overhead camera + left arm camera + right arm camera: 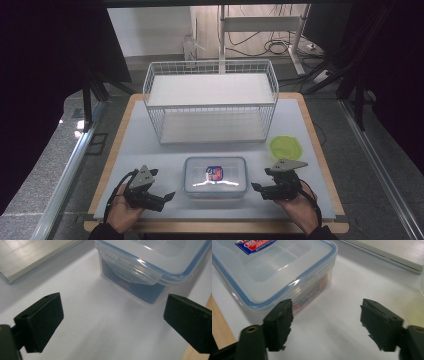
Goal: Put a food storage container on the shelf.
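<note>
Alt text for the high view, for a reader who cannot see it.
A clear lidded container sits on a white table between two hand-held grippers, the left gripper and right gripper both open and apart from it. Behind stands a white wire basket; a green lid lies at right.

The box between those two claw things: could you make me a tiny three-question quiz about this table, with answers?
1. True or false: the lid sits on the box.
2. What stands behind the box? A) wire basket B) kettle C) a stack of plates
3. What colour is the round lid near the right gripper?

Key: 1 true. 2 A. 3 yellow-green. Both the left gripper and the right are open, one on each side of the box, holding nothing.
</note>
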The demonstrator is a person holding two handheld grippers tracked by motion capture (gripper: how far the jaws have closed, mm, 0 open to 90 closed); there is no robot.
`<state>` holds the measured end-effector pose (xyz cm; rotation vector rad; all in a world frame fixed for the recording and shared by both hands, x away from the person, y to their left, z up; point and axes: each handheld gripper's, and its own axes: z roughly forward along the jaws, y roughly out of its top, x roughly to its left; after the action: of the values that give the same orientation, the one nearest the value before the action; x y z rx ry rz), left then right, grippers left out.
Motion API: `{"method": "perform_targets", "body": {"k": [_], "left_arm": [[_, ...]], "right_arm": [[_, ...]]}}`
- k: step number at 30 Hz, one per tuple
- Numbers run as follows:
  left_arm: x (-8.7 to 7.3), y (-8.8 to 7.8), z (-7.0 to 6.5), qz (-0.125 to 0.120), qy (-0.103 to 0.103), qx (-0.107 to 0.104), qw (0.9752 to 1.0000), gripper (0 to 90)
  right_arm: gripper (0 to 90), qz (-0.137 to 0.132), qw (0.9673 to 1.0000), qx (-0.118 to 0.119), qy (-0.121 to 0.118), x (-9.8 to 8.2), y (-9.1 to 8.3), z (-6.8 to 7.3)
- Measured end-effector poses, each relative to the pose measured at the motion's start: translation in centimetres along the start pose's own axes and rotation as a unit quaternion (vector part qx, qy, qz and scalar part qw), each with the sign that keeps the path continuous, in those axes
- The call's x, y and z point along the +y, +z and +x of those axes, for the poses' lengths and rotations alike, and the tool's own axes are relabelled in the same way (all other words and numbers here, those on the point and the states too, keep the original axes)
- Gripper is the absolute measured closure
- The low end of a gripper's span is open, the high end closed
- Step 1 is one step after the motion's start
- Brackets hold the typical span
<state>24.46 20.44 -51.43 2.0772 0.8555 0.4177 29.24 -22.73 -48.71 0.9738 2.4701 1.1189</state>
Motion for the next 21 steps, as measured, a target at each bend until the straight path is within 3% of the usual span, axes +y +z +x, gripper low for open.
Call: {"method": "perform_targets", "body": {"k": [9,15,21], "left_arm": [[0.4,-0.3,-0.1,0.007,-0.002,-0.001,1.0000,3.3],[1.2,-0.4,-0.4,0.012,-0.007,-0.020,0.9997,3.3],[2.8,0.2,-0.6,0.008,-0.013,-0.051,0.9986,2.6]], "right_arm": [[13.3,-0.010,0.9999,0.010,0.002,0.2,0.1,0.0],[7.0,-0.020,0.9991,0.037,0.003,0.7,-0.1,0.2],[6.3,-0.020,0.9987,0.046,0.004,1.2,0.3,0.7]]}}
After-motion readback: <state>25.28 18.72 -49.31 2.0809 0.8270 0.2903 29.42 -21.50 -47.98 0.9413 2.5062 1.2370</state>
